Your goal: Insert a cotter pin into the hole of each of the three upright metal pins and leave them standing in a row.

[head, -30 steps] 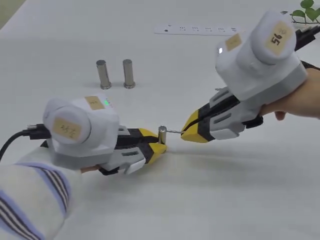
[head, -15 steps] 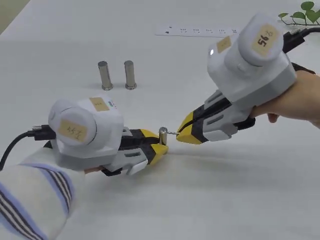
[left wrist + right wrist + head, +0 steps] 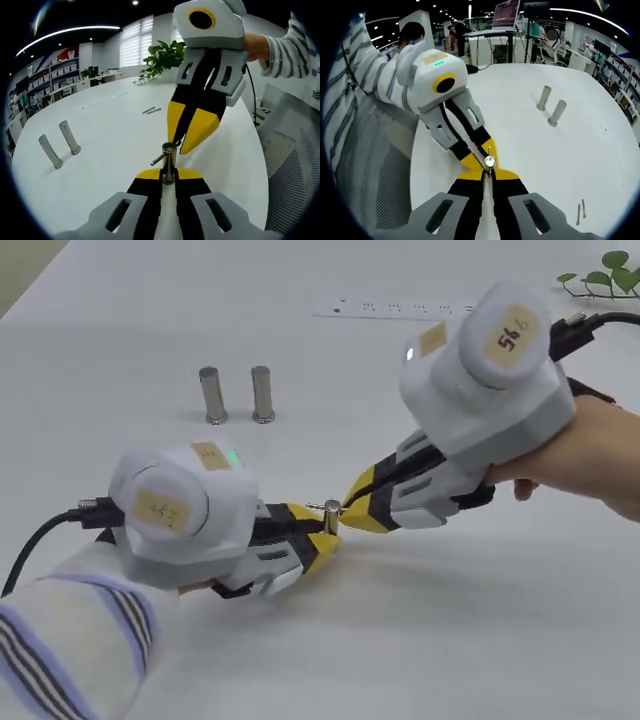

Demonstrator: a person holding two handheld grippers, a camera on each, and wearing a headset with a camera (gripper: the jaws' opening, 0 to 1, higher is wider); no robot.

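silver metal pins (image 3: 211, 394), striped sleeve (image 3: 75, 645)

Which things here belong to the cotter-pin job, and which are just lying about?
Job: held metal pin, cotter pin, two waiting pins, spare cotter pins, left tool, right tool.
Lying about: power strip, plant.

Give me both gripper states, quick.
Left gripper: shut on the metal pin, holding it upright.
Right gripper: shut on the cotter pin, whose tip pokes through the metal pin.
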